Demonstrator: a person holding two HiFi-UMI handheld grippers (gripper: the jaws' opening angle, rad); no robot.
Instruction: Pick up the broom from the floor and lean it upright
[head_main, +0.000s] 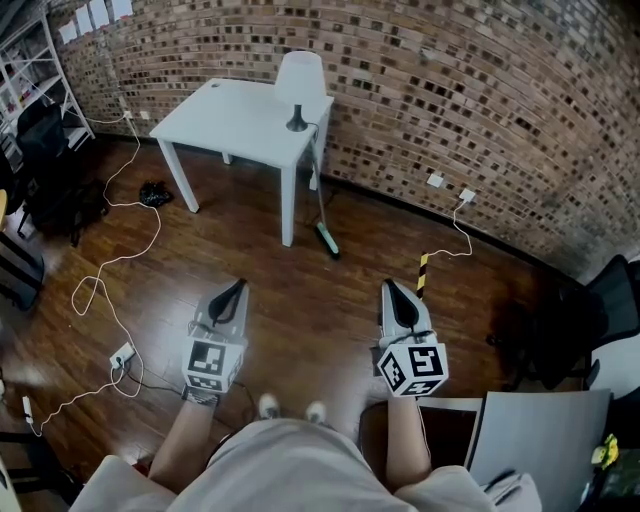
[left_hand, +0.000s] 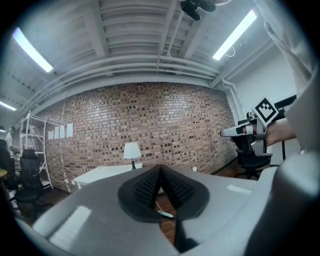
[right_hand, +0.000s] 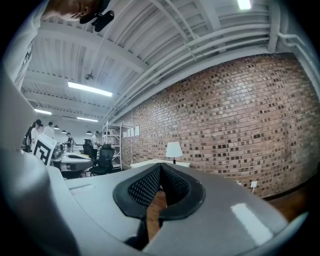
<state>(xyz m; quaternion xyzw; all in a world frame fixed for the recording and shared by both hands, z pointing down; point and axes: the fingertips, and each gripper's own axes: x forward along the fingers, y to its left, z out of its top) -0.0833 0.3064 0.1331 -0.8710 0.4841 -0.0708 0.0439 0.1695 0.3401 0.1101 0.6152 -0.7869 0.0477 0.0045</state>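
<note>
The broom (head_main: 321, 205) stands with its thin handle leaning against the right side of the white table (head_main: 240, 120). Its green head (head_main: 327, 240) rests on the wooden floor. Both grippers are held level in front of me, well short of the broom and touching nothing. My left gripper (head_main: 236, 287) is shut and empty. Its jaw tips meet in the left gripper view (left_hand: 160, 170), with the green broom head (left_hand: 165, 214) showing through the gap below them. My right gripper (head_main: 392, 286) is also shut and empty (right_hand: 160, 167).
A white lamp (head_main: 299, 85) stands on the table against the brick wall (head_main: 480, 90). A white cable (head_main: 110, 270) snakes across the floor to a power strip (head_main: 122, 355). A yellow-black striped marker (head_main: 422, 272) lies ahead on the right. A black office chair (head_main: 590, 320) and grey furniture (head_main: 540, 430) stand at right.
</note>
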